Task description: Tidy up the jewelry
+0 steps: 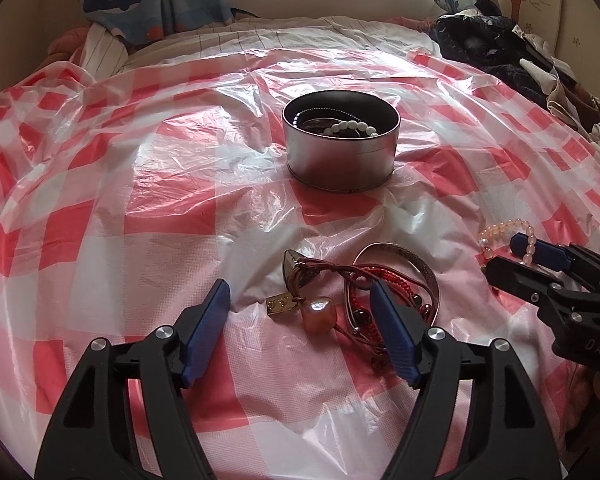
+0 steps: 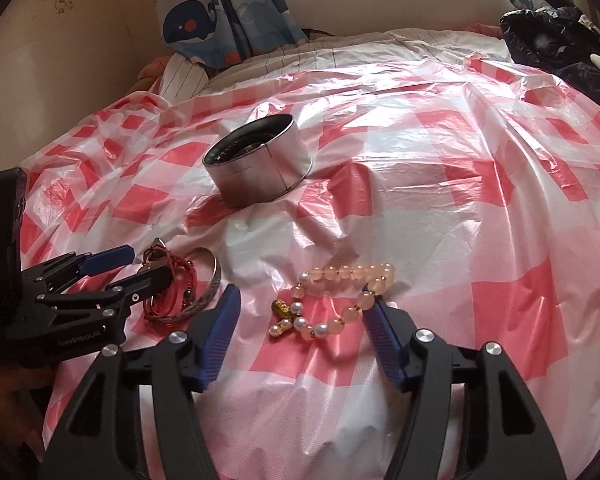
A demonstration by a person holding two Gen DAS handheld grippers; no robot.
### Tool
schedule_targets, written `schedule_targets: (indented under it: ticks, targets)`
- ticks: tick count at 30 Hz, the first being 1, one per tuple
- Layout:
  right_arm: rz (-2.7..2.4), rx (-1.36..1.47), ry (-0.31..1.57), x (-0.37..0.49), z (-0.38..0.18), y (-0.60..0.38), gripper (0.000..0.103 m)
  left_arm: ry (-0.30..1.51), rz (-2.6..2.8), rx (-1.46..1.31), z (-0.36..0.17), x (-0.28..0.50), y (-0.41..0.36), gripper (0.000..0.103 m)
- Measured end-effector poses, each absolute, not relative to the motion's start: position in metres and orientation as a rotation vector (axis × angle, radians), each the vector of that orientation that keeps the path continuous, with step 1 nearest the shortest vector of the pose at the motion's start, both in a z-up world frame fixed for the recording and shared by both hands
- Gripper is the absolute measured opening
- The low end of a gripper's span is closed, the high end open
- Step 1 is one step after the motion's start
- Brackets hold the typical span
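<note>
Left wrist: white beads in tin (image 1: 340, 160); red tangle (image 1: 364, 296), pink bracelet (image 2: 340, 300) left; both grippers (image 1: 300, 308) (image 2: 300, 320) agape, empty.

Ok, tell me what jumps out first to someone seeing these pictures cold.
The red-and-white checked plastic sheet spread over the bed dominates. On it, toward the back, stands a round metal tin with a white bead bracelet inside. Nearer, a tangle of red cord bracelets lies before the left tool, and a pink bead bracelet before the right tool.
</note>
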State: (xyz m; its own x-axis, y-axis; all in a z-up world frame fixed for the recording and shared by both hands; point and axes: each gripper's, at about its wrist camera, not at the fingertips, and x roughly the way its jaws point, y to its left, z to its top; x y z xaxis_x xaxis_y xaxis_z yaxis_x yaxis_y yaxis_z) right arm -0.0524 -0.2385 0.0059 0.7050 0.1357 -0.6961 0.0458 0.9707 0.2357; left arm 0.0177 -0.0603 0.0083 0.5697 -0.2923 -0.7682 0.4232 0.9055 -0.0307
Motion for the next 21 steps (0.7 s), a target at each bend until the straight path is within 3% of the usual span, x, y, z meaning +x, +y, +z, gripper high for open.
schedule_targets:
  ticks: [1,2,4,5,8,10,21]
  targets:
    - [0.047,0.245,0.796,-0.051,0.005,-0.239,0.063,0.865,-0.423,0.165,0.008,0.017,-0.061,0.068]
    - [0.046,0.247,0.800,-0.052,0.005,-0.240,0.063,0.861,-0.427,0.165,0.009,0.016,-0.061,0.059]
    - [0.046,0.242,0.813,-0.051,0.004,-0.239,0.061,0.854,-0.429,0.154,0.010,0.016,-0.059,0.030]
    - [0.038,0.235,0.825,-0.050,0.003,-0.239,0.049,0.853,-0.439,0.135,0.011,0.016,-0.057,0.016]
    - [0.046,0.249,0.851,-0.051,0.001,-0.240,0.020,0.835,-0.438,0.064,0.017,0.018,-0.044,0.015]
    - [0.052,0.257,0.853,-0.056,0.002,-0.241,0.014,0.828,-0.435,0.009,0.020,0.020,-0.036,0.015]
    - [0.111,0.205,0.813,-0.070,0.023,-0.231,0.009,0.784,-0.483,-0.030,0.040,0.015,-0.034,0.015]
